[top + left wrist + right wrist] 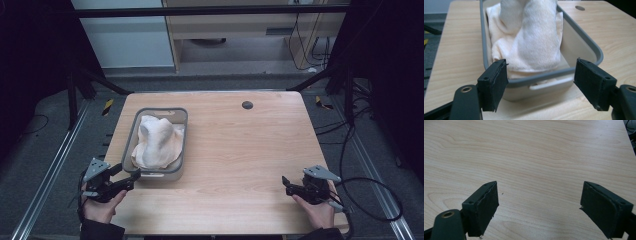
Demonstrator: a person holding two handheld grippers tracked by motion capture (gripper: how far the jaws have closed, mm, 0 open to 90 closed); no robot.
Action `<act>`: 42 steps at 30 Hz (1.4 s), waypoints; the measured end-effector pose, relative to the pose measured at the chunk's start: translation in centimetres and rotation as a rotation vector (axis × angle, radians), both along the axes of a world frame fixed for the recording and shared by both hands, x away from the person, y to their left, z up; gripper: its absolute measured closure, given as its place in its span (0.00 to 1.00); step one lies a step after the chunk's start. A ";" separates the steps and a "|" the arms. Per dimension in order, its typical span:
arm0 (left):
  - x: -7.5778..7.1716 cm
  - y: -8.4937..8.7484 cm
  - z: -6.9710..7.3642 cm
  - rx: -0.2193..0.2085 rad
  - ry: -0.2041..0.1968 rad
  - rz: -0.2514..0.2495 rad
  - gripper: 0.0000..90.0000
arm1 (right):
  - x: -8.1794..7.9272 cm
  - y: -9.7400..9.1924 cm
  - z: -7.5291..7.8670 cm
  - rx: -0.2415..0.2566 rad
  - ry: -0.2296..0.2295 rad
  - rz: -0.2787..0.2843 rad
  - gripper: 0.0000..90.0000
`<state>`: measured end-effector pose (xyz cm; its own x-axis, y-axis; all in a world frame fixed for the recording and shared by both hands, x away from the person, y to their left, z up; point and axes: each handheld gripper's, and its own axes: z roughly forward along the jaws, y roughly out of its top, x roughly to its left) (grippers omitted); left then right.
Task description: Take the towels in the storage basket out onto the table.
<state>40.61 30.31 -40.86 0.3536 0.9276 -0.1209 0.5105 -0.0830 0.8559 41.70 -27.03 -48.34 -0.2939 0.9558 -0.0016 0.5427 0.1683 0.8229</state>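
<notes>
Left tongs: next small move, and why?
Probably ease the left tongs forward and down onto the towel. They stand open just short of the grey tub's near rim, the towel is heaped above it, and the right tongs sit open over bare table, far off.

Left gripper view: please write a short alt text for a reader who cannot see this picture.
A cream towel lies bunched in a grey bin on a light wooden table, seen from close behind the open left gripper. Its two black jaws stand wide apart at the bin's near end, holding nothing.
</notes>
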 end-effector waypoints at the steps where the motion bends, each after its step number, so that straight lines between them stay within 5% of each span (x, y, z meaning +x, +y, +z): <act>1: 0.2 0.0 0.3 0.000 -0.006 -0.002 0.29 | 0.0 0.0 0.0 -0.003 0.000 -0.001 0.16; 18: 2.8 -0.4 2.7 0.019 -0.030 0.001 0.28 | 0.0 -0.1 -0.1 -0.004 0.005 0.006 0.17; 42: 6.4 -2.1 3.6 0.043 -0.003 -0.015 0.26 | 0.2 0.0 -0.2 0.003 0.014 0.016 0.16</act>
